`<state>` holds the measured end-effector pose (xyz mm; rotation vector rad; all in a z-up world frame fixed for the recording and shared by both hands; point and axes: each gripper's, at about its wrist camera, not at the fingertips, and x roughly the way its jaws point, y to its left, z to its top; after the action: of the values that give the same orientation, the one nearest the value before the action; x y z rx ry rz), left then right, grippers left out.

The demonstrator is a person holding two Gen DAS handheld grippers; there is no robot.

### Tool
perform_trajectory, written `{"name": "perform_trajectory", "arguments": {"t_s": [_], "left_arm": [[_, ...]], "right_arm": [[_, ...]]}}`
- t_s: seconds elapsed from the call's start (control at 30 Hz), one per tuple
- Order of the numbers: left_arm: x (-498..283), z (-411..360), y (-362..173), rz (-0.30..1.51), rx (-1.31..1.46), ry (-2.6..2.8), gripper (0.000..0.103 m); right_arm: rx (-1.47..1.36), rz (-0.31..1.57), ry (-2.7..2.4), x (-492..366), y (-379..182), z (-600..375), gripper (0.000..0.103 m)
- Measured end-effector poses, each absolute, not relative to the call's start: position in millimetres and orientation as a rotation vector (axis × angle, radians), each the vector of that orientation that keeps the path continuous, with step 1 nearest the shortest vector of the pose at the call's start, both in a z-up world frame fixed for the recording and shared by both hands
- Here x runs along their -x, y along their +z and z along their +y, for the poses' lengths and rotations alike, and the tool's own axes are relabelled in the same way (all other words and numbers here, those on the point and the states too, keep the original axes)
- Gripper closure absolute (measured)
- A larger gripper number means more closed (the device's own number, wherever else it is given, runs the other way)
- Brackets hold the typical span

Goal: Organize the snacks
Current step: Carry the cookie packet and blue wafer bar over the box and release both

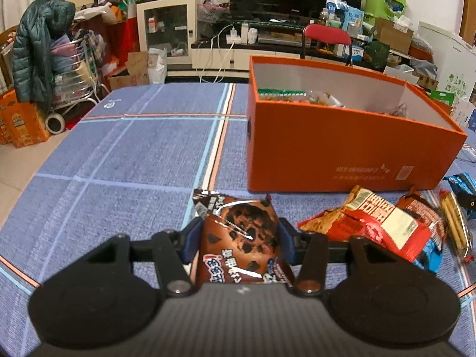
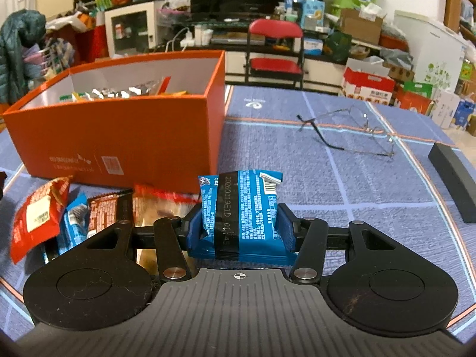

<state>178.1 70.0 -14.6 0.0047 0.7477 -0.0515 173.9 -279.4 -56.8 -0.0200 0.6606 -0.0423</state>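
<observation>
My left gripper (image 1: pixel 238 238) is shut on a brown chocolate-cookie packet (image 1: pixel 239 238), held above the blue tablecloth. Ahead and to its right stands an open orange box (image 1: pixel 342 154) with several wrapped snacks inside. A loose pile of red, brown and blue snack packets (image 1: pixel 383 226) lies in front of the box. My right gripper (image 2: pixel 239 223) is shut on a blue snack packet (image 2: pixel 241 211), its printed back facing the camera. In the right wrist view the orange box (image 2: pixel 119 136) is ahead on the left, with the snack pile (image 2: pixel 59 217) at lower left.
A pair of glasses (image 2: pixel 351 131) lies unfolded on the cloth to the right of the box. A dark flat bar (image 2: pixel 455 175) rests near the table's right edge. A red folding chair (image 2: pixel 275 50) stands behind the table, with cluttered shelves and a TV beyond.
</observation>
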Motion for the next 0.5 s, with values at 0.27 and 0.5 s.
{"name": "perform_trajectory", "arguments": {"t_s": [0.27, 0.5], "left_arm": [[-174, 69, -3, 0.72, 0.011, -0.07, 0.052], [-167, 62, 16, 0.666, 0.005, -0.092, 0.052]], "right_arm": [[0.052, 0.564, -0.044, -156, -29, -274, 0.065], [0.047, 0.511, -0.019, -142, -7, -266, 0.065]]}}
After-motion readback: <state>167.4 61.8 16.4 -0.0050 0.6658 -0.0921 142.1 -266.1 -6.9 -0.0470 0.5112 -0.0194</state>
